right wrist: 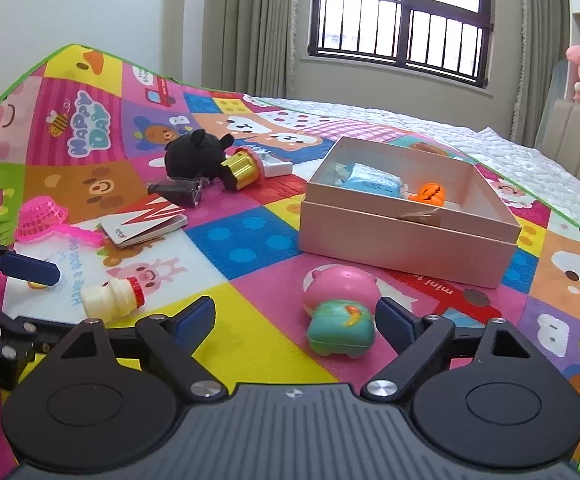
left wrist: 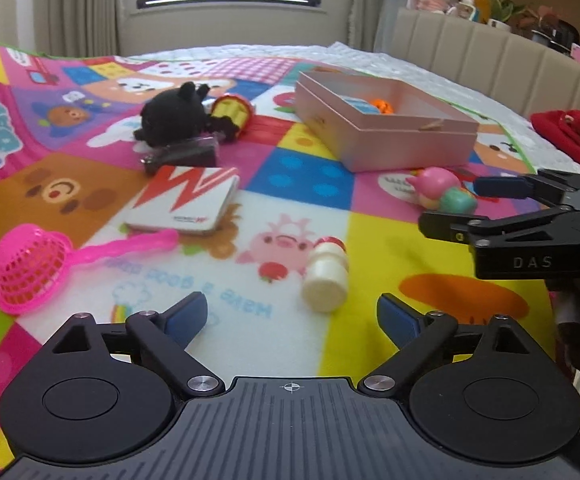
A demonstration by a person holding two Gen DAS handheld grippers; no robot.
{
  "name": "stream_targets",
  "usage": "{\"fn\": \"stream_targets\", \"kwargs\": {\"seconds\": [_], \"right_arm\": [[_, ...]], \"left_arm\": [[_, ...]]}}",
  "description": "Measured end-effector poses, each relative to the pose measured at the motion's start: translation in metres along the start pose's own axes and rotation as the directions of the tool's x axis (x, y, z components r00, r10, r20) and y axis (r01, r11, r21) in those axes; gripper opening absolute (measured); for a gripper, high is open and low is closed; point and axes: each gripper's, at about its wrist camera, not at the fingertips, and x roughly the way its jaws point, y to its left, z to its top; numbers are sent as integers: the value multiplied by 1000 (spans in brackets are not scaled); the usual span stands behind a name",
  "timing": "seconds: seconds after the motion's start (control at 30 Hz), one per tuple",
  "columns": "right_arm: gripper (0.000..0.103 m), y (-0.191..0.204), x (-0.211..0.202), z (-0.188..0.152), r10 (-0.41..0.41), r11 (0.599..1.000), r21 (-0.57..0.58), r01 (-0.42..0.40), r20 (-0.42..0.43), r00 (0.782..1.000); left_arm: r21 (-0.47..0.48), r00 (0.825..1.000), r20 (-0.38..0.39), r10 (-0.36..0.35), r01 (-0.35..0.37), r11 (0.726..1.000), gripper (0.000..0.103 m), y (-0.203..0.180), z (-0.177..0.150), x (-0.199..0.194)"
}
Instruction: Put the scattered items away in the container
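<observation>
Bed covered by a patchwork play mat [right wrist: 249,344]. Pink box [right wrist: 406,236] sits open on it, holding a blue packet [right wrist: 374,182] and an orange toy [right wrist: 430,194].

Left tool [left wrist: 290,318]: jaws spread wide, nothing between them, a small white bottle [left wrist: 326,276] with a red cap lying just ahead.

Right tool [right wrist: 296,320]: jaws spread wide, not gripping; the pink-and-green squishy toy [right wrist: 340,312] lies beside the right-hand finger, contact unclear.

Loose on the mat: black plush [left wrist: 173,116], gold-and-red cylinder [left wrist: 231,114], dark wrapped packet [left wrist: 185,156], red-and-white booklet [left wrist: 185,200], pink strainer [left wrist: 33,268].
</observation>
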Motion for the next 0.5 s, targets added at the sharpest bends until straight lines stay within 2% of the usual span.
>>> {"fn": "stream_targets", "kwargs": {"seconds": [0.13,0.2,0.33,0.37,0.5], "right_arm": [[92,1,-2,-3,-9,1000,-11,9,-1,1000],[95,0,-5,-4,-14,1000,-18,15,6,1000],[98,-4,-7,-6,-28,1000,-12,28,12,1000],[98,-5,-7,-6,-27,1000,-5,27,10,1000],[98,-5,-4,-8,-21,1000,2,21,4,1000]], "left_arm": [[25,991,11,136,-136,990,96,-1,0,4],[33,983,21,182,-182,983,97,2,1,3],[37,955,49,292,-294,955,99,10,1,1],[27,952,53,301,-302,953,99,12,1,-1],[-32,968,82,238,-236,971,102,13,4,-9]]}}
